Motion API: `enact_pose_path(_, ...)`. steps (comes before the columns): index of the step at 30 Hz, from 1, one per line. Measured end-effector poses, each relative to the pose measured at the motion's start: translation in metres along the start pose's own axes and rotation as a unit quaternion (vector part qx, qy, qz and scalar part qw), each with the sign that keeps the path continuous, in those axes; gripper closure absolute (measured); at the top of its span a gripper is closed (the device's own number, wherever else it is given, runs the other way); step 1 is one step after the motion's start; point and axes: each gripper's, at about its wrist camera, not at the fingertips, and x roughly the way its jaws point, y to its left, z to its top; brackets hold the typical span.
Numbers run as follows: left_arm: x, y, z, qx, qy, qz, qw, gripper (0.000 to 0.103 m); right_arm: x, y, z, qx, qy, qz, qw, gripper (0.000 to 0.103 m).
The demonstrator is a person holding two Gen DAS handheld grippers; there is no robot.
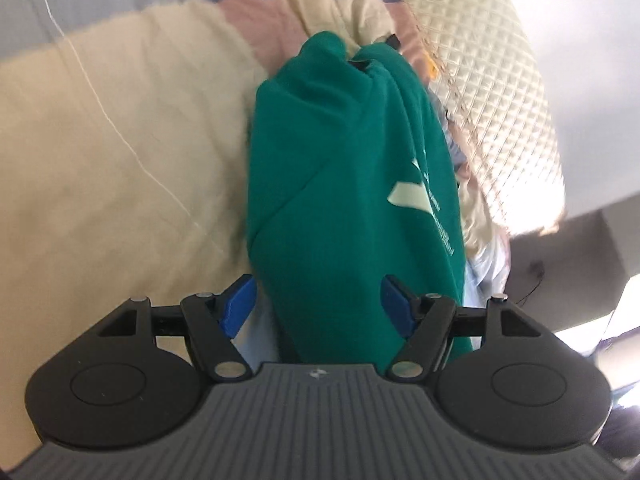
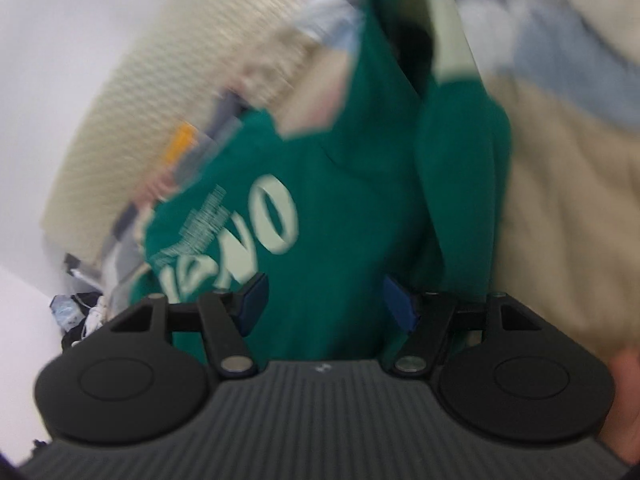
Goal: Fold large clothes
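Hanging between both grippers, green sweatshirt (image 1: 352, 184) is off bed (image 1: 100, 168), prob. to straighten it for folding. Left gripper (image 1: 316, 308) and right gripper (image 2: 324, 304): fingers spread, cloth between; actual clamp can't be told.

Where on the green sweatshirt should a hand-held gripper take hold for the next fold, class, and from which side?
Probably the pale ribbed cuff of the sleeve on the green sweatshirt. It is a narrow end that shows apart from the bunched body, so fingers could close across it. Come from the quilt side, where it lies exposed. Blur hides the finer folds.
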Motion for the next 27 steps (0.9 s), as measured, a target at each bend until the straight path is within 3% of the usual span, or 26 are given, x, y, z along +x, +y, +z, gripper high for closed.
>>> enact_pose_path(5, 0.044, 0.007, 0.001, 0.003, 0.017, -0.007, 0.9998, 0.033, 0.027, -0.014, -0.002, 0.052, 0.029, -0.008, 0.998, 0.040)
enact_pose_path(7, 0.054, 0.006, 0.002, 0.014, 0.009, -0.009, 0.9998, 0.049, 0.032, -0.014, -0.004, 0.058, 0.026, 0.001, 0.998, 0.055)
enact_pose_path(9, 0.058, 0.000, 0.006, 0.026, 0.000, -0.027, 0.9993, 0.080, 0.036, -0.009, -0.001, 0.037, 0.017, -0.003, 0.999, 0.089)
enact_pose_path(11, 0.049, -0.011, 0.011, 0.047, -0.019, -0.053, 0.9973, 0.095, 0.039, -0.006, 0.006, 0.031, 0.007, 0.024, 0.999, 0.093)
enact_pose_path(14, 0.023, -0.028, 0.020, 0.079, -0.069, -0.095, 0.9899, 0.098, 0.037, 0.010, 0.017, -0.008, -0.027, 0.052, 0.998, 0.095)
enact_pose_path(18, -0.023, -0.032, 0.031, 0.072, -0.127, -0.158, 0.9767, 0.099, 0.018, 0.030, 0.027, -0.066, -0.087, 0.086, 0.990, 0.096)
enact_pose_path(27, -0.129, -0.027, 0.024, 0.058, -0.200, -0.230, 0.9506, 0.100, -0.058, 0.044, 0.036, -0.108, -0.200, 0.200, 0.953, 0.096)
